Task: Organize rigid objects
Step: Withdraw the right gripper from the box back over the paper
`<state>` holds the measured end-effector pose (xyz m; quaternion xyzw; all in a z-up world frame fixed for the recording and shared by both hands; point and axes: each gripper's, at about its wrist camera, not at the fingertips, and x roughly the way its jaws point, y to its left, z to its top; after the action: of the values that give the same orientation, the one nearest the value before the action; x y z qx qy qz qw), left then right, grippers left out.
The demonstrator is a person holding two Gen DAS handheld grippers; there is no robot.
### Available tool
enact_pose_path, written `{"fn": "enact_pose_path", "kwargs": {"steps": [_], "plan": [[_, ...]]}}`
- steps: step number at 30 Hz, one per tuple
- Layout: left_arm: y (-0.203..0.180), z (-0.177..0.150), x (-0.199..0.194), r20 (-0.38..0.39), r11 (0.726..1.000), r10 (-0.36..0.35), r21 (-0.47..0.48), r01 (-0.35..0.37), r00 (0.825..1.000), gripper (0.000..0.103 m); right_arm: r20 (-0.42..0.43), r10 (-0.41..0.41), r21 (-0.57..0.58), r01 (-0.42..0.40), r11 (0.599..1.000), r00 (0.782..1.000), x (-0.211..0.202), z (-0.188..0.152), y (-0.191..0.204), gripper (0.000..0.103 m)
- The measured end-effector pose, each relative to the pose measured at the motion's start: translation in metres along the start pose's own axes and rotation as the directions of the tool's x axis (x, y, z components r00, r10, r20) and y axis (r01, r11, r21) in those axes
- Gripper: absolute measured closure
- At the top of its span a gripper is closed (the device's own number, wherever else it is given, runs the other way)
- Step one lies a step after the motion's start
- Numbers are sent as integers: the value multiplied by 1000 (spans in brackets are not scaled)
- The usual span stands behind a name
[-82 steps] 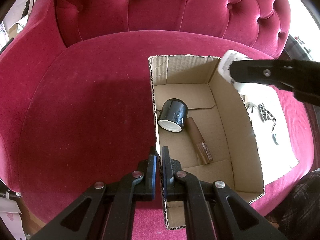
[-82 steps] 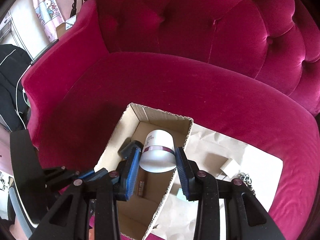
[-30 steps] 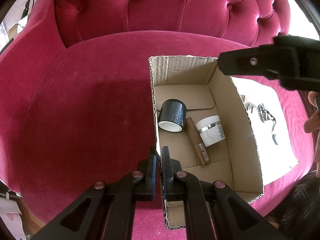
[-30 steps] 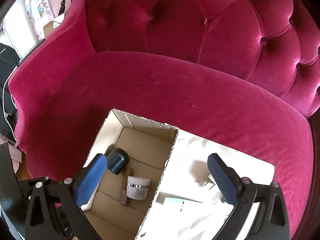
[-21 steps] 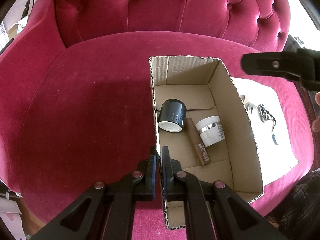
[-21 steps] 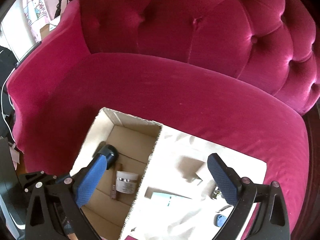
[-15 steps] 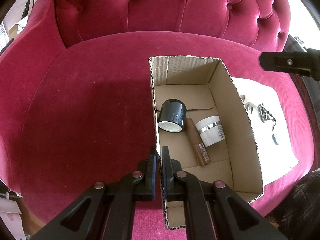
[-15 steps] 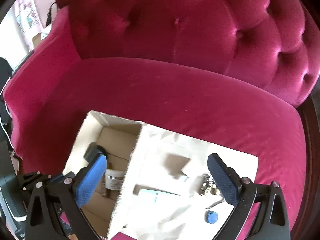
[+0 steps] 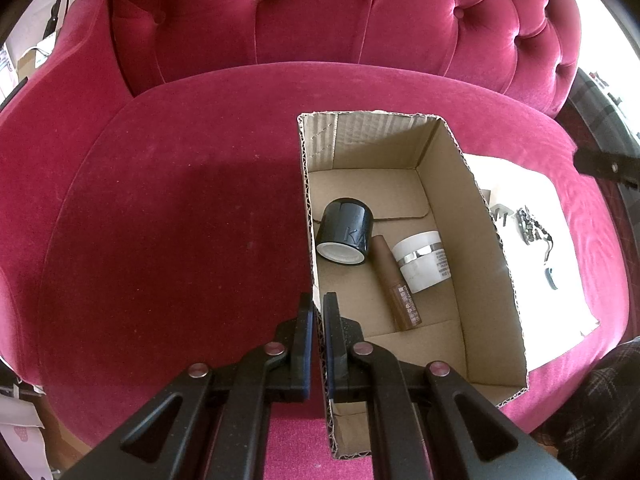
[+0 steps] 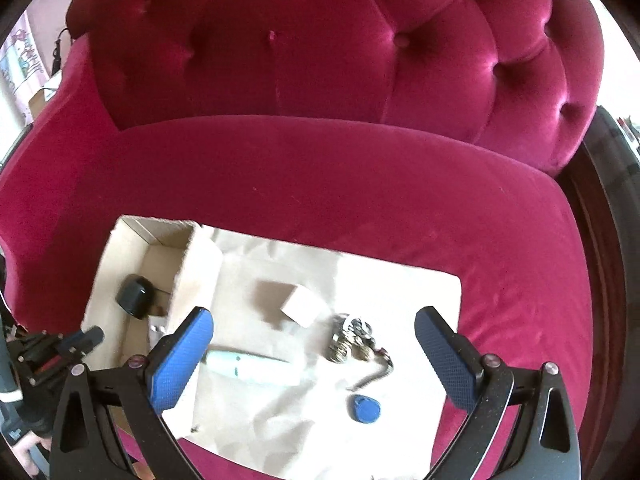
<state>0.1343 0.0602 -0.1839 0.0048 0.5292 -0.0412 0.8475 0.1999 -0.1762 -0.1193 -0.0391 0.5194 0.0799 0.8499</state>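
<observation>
An open cardboard box (image 9: pixel 484 276) stands on the red sofa seat. In it lie a black jar (image 9: pixel 344 232), a brown tube (image 9: pixel 396 284) and a white jar with a silver band (image 9: pixel 422 262). My left gripper (image 9: pixel 318 308) is shut on the box's left wall. My right gripper (image 10: pixel 312 328) is open and empty, above a sheet of brown paper (image 10: pixel 400 280). On the paper lie a white tube (image 10: pixel 248 366), a small beige box (image 10: pixel 300 310), a bunch of keys (image 10: pixel 352 340) and a blue fob (image 10: pixel 364 408). The box also shows in the right wrist view (image 10: pixel 120 256).
The tufted sofa back (image 9: pixel 320 20) rises behind the seat. The paper and keys show to the right of the box in the left wrist view (image 9: pixel 532 228). A wooden sofa frame (image 10: pixel 612 240) runs along the right edge.
My right gripper let go of the white jar, which now lies in the box, then opened wide and swung right over the paper. The left gripper has not moved.
</observation>
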Motion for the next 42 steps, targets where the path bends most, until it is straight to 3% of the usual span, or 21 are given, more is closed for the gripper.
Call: {"fn": "enact_pose_path", "kwargs": {"steps": [27,42], "plan": [[3,0,0,0,1000,1,0,-1,1000,98,-150,-60,96,75,993,987,41,-83,-54,0],[1,0,1,-2,1000,5,4,-5,1000,98,-226,-56,130,87,988,973,73,-100,-62,0]]}}
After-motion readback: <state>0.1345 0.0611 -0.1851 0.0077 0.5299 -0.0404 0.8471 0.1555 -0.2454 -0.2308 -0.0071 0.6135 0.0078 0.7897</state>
